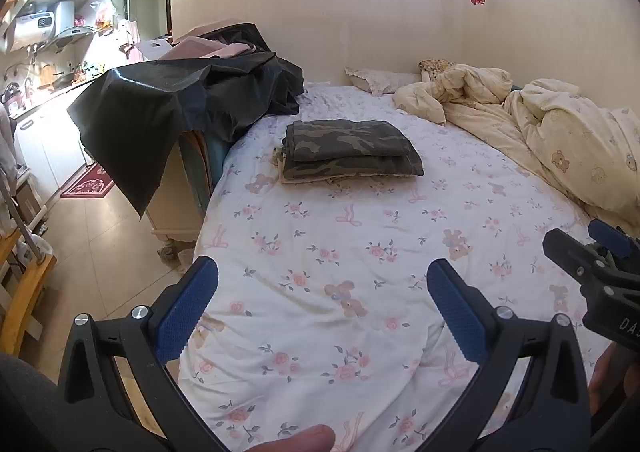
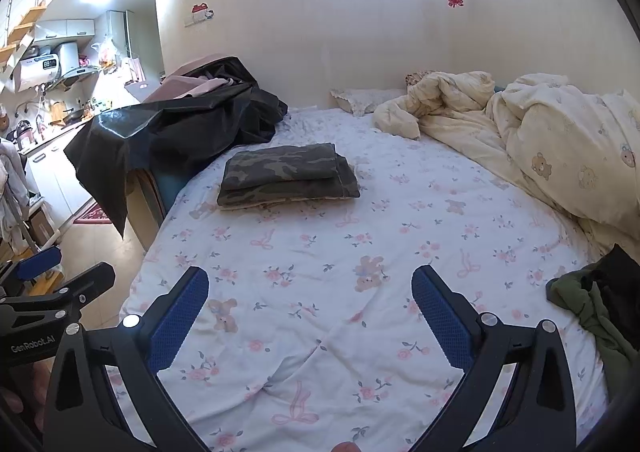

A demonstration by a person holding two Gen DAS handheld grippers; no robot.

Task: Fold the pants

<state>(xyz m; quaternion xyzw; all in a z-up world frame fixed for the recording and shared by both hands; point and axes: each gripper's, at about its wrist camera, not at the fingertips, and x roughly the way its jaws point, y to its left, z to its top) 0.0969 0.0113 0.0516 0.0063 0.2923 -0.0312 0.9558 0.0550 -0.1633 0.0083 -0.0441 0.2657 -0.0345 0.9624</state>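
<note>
Both the left gripper (image 1: 322,306) and right gripper (image 2: 310,314) are held released, empty. The folded camouflage pants (image 1: 348,150) at 12 o'clock could be disturbed if regrasped.

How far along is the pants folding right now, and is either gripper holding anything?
Done: the camouflage-print pants lie folded in a flat stack on the floral bedsheet. In hand: nothing; the left gripper and right gripper are both open above bare sheet. Possibly left: a crumpled dark green garment sits at the right edge; whether it is pants, I cannot tell.
</note>
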